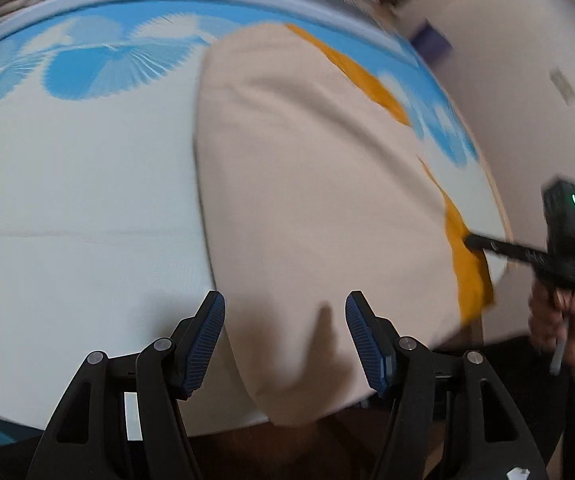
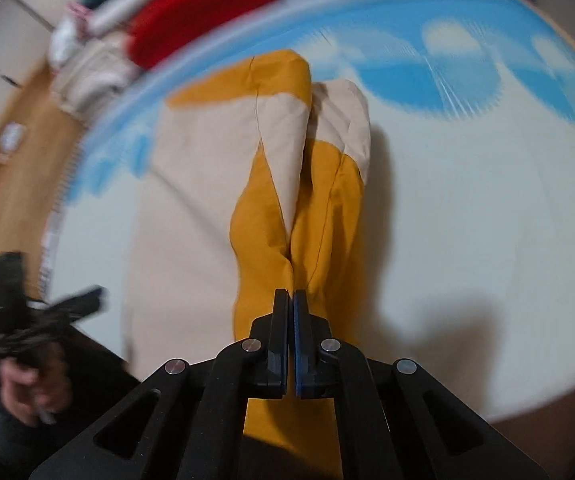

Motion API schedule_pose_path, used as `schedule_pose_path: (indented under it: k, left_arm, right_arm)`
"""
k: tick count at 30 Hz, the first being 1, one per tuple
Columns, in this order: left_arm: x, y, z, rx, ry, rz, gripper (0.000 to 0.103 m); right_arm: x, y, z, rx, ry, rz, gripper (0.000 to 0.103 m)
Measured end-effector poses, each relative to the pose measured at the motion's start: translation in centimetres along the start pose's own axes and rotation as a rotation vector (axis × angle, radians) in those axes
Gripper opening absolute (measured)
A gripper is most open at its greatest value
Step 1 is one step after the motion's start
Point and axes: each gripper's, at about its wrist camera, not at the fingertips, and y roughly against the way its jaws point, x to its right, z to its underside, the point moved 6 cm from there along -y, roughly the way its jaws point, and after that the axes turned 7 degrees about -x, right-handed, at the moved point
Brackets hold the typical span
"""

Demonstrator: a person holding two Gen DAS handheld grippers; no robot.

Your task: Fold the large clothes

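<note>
The right tool [image 2: 291, 300] is clenched on a bunched mustard fold of the beige-and-mustard garment [image 2: 191, 200], lifting that edge into a ridge. The left tool [image 1: 285, 320] is released, its blue pads [image 1: 207, 336] spread either side of the garment's near beige corner, which hangs over the bed's edge. The garment lies flat across the white-and-blue mattress cover [image 1: 79, 184]. Beyond the far edge of the bed sit a red bundle [image 2: 203, 8] and pale piled fabrics [image 2: 87, 72], blurred. A hand [image 1: 567, 328] grips the right tool's handle near the wall [image 1: 527, 60].
</note>
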Motion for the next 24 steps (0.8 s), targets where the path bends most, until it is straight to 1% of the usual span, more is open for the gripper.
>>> schedule_pose_path:
  k: [3, 4, 5, 6, 8, 10, 11, 12, 13, 14, 15, 18, 21, 22, 23, 24]
  left_arm:
    - [-0.4, -4.0, 1.8, -0.145, -0.078, -0.147, 0.061]
    - [-0.6, -4.7, 2.2, -0.17, -0.08, -0.173, 0.062]
    - [-0.7, -5.1, 2.3, -0.178, -0.077, -0.187, 0.062]
    - [-0.6, -4.8, 2.3, -0.171, -0.079, -0.18, 0.062]
    - [0.3, -3.6, 2.2, -0.139, -0.099, -0.147, 0.053]
    - [1.2, -3.1, 2.7, -0.13, -0.147, -0.131, 0.051]
    - [1.3, -3.7, 3.2, -0.154, -0.174, -0.144, 0.053]
    - [1.1, -4.8, 4.0, -0.198, -0.2, -0.187, 0.055]
    - [0.8, -6.1, 4.7, -0.239, -0.22, -0.237, 0.058]
    - [0.8, -6.8, 5.1, -0.26, -0.232, -0.26, 0.058]
    - [1.0, -7.1, 5.2, -0.271, -0.242, -0.266, 0.058]
    - [2.4, -6.7, 5.4, -0.265, -0.295, -0.285, 0.057]
    - [3.1, -5.6, 5.0, -0.272, -0.295, -0.276, 0.05]
    - [3.5, -4.6, 4.5, -0.253, -0.305, -0.276, 0.05]
    - [4.1, -3.2, 3.6, -0.215, -0.328, -0.282, 0.05]
    - [4.6, -2.0, 2.5, -0.181, -0.35, -0.285, 0.05]
  right_arm:
    - [0.6, -2.1, 0.4, -0.047, 0.055, 0.056, 0.002]
    - [0.6, -2.5, 0.4, -0.053, 0.072, 0.071, 0.002]
    - [0.6, -2.9, 0.6, -0.063, 0.08, 0.072, 0.002]
    - [0.5, -3.5, 0.8, -0.079, 0.087, 0.082, 0.002]
    - [0.4, -4.1, 0.7, -0.093, 0.105, 0.134, 0.002]
    - [0.2, -4.2, 0.6, -0.092, 0.115, 0.153, 0.002]
    - [0.0, -4.0, 0.5, -0.088, 0.117, 0.15, 0.002]
    - [0.0, -3.9, 0.5, -0.086, 0.119, 0.144, 0.002]
    - [0.0, -3.9, 0.4, -0.089, 0.122, 0.142, 0.002]
    - [0.0, -4.1, 0.6, -0.101, 0.131, 0.146, 0.002]
    - [-0.1, -4.7, 0.9, -0.125, 0.154, 0.162, 0.002]
    - [-0.1, -6.4, 1.5, -0.178, 0.224, 0.264, 0.002]
    - [0.8, -7.4, 1.9, -0.219, 0.238, 0.366, 0.0]
    - [1.6, -7.5, 1.9, -0.228, 0.233, 0.415, 0.0]
    - [2.0, -7.5, 1.9, -0.234, 0.221, 0.434, 0.0]
    - [2.5, -7.4, 1.8, -0.234, 0.2, 0.435, 0.0]
